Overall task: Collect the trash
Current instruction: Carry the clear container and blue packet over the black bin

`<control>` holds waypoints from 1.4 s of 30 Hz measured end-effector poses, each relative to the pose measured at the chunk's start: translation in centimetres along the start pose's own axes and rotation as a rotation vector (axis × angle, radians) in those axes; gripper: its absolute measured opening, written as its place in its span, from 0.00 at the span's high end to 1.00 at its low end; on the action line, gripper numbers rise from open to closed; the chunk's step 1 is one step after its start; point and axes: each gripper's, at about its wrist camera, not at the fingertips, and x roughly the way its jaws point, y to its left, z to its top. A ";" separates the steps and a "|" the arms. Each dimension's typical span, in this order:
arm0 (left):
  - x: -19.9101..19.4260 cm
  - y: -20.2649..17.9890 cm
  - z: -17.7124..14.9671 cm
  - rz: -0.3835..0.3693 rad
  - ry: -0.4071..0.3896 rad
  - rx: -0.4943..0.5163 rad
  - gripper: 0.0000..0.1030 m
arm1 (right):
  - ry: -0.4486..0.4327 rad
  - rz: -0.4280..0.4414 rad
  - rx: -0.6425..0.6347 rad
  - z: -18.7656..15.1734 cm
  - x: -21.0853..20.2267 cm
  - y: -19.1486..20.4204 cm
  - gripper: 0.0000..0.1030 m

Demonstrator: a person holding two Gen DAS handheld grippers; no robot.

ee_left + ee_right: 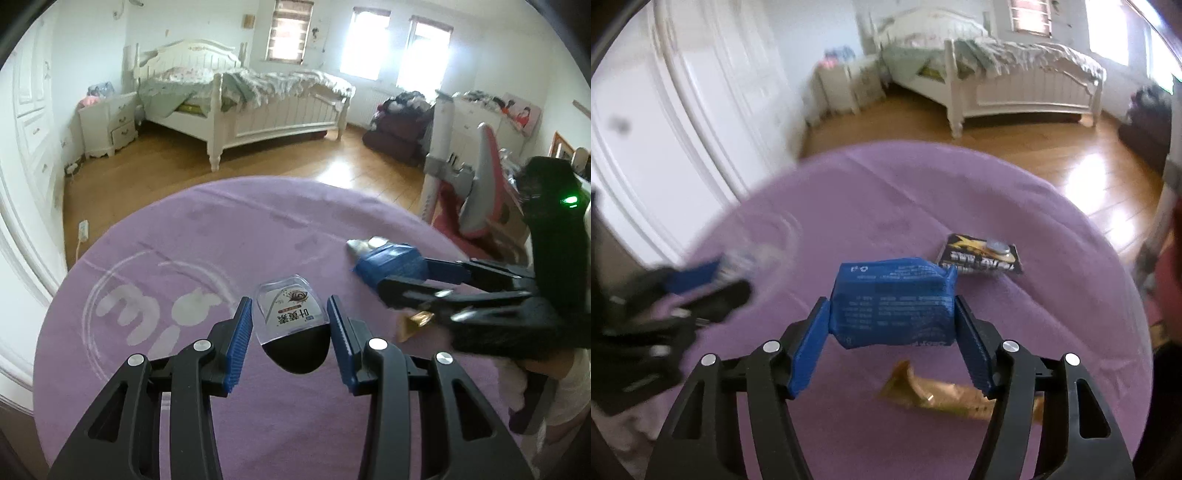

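On the round table [923, 192], a battery card [980, 256] lies behind what seems a wrapper [945, 397].

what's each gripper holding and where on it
Left gripper: small packet, by its two side edges. Right gripper: blue wrapper, by its two ends.

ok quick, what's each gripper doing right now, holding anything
Left gripper: closed on the small bottle with the white label.
Right gripper: closed on the blue packet, lifted off the purple tablecloth.
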 end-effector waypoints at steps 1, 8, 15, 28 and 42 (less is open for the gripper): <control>-0.2 -0.6 0.3 -0.009 -0.012 0.005 0.60 | -0.025 0.027 0.030 0.0 -1.1 -0.5 0.36; -0.7 -7.2 2.1 -0.103 -0.092 0.071 0.60 | -0.308 0.006 0.277 -2.2 -13.0 -8.1 0.36; 0.7 -16.4 3.4 -0.267 -0.111 0.182 0.60 | -0.487 -0.249 0.425 -7.7 -22.9 -16.4 0.36; 5.9 -31.3 3.9 -0.510 -0.032 0.309 0.60 | -0.541 -0.443 0.592 -16.0 -28.9 -26.2 0.36; 10.9 -39.7 1.8 -0.550 0.062 0.447 0.60 | -0.503 -0.494 0.719 -20.1 -27.7 -31.5 0.36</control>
